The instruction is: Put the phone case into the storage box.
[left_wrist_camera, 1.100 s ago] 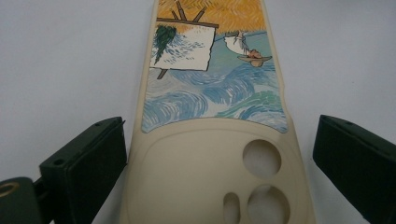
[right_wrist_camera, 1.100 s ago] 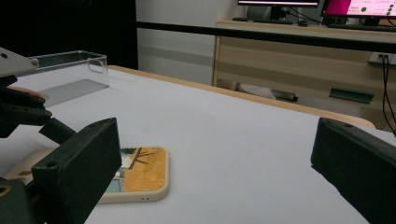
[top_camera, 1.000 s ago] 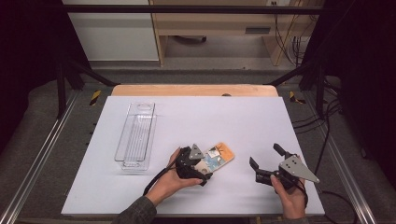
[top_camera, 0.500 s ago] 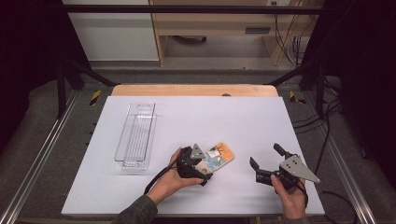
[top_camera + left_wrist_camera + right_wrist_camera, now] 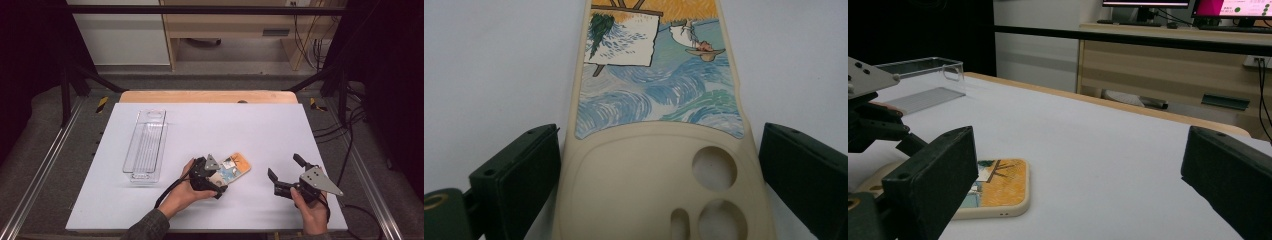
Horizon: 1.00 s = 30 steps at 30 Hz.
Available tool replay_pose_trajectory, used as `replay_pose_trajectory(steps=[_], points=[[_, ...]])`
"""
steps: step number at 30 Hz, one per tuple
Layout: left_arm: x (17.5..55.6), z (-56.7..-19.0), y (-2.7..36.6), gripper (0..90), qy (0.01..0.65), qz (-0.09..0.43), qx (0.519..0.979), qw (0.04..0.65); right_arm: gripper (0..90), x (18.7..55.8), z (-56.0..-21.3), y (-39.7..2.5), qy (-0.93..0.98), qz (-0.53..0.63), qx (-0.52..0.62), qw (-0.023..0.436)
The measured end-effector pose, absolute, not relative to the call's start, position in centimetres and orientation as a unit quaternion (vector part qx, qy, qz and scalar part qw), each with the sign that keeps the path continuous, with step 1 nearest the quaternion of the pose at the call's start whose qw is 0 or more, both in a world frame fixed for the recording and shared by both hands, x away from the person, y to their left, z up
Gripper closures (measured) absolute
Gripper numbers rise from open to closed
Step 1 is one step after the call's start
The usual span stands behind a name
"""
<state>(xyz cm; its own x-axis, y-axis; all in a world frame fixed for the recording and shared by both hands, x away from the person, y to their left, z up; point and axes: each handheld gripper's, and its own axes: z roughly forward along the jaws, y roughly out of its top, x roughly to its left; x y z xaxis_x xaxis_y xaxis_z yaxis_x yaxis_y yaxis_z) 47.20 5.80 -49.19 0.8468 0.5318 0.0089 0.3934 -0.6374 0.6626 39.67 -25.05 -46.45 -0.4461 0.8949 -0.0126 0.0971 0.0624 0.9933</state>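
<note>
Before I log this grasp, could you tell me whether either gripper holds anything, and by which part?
Nothing is held: the left gripper straddles the cream painted phone case at its camera-cutout end, jaws open; the right gripper is open.

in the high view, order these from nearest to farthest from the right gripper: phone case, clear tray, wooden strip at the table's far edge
From the right gripper:
1. Phone case, just to its left, lying flat between the left gripper's open jaws.
2. Wooden strip, straight ahead along the table's far edge.
3. Clear tray, far across on the left side of the table.
The last two are fairly close.
</note>
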Motion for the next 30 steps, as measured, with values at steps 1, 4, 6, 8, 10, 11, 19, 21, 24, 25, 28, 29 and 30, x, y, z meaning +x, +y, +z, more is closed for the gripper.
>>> replay_pose_trajectory(steps=[1, 4, 6, 8, 10, 11, 19, 21, 24, 25, 28, 29, 30], points=[[47.2, -49.2, 5.8, 3.9, 0.257, 0.102, 0.899, 0.339, 2.0, 39.7, -46.5, -25.1, 0.637, 0.563, 0.390, 0.354], [47.1, -49.1, 6.0, 7.6, 0.256, 0.104, 0.898, 0.342, 2.0, 39.7, -46.5, -25.1, 0.637, 0.563, 0.390, 0.354], [47.1, -49.1, 6.0, 9.8, 0.256, 0.106, 0.898, 0.342, 2.0, 39.7, -46.5, -25.0, 0.637, 0.563, 0.390, 0.353], [47.0, -49.1, 6.0, 10.2, 0.256, 0.109, 0.898, 0.341, 2.0, 39.7, -46.5, -25.0, 0.637, 0.564, 0.391, 0.352], [47.0, -49.0, 6.0, 10.5, 0.258, 0.109, 0.898, 0.341, 2.0, 39.7, -46.5, -25.0, 0.637, 0.564, 0.391, 0.352], [47.0, -49.0, 5.9, 10.7, 0.258, 0.110, 0.897, 0.341, 2.0, 39.7, -46.5, -25.0, 0.637, 0.564, 0.391, 0.351], [47.1, -48.8, 6.2, 11.2, 0.254, 0.113, 0.897, 0.345, 2.0, 39.6, -46.5, -24.8, 0.637, 0.566, 0.389, 0.350], [47.1, -48.6, 6.4, 11.3, 0.255, 0.113, 0.895, 0.348, 2.0, 39.6, -46.5, -24.7, 0.638, 0.566, 0.388, 0.349], [47.1, -48.2, 6.7, 11.4, 0.255, 0.114, 0.892, 0.356, 2.0, 39.6, -46.5, -24.6, 0.639, 0.566, 0.387, 0.349], [47.1, -48.0, 6.8, 11.4, 0.255, 0.115, 0.891, 0.357, 2.0, 39.6, -46.5, -24.6, 0.638, 0.567, 0.387, 0.348], [47.1, -47.2, 7.0, 11.5, 0.253, 0.117, 0.888, 0.365, 2.0, 39.6, -46.5, -24.4, 0.640, 0.566, 0.384, 0.351], [47.1, -46.9, 7.1, 11.5, 0.252, 0.119, 0.888, 0.367, 2.0, 39.6, -46.4, -24.4, 0.641, 0.565, 0.383, 0.351], [47.0, -46.6, 7.1, 11.5, 0.250, 0.121, 0.887, 0.368, 1.9, 39.6, -46.4, -24.3, 0.642, 0.565, 0.382, 0.351]])
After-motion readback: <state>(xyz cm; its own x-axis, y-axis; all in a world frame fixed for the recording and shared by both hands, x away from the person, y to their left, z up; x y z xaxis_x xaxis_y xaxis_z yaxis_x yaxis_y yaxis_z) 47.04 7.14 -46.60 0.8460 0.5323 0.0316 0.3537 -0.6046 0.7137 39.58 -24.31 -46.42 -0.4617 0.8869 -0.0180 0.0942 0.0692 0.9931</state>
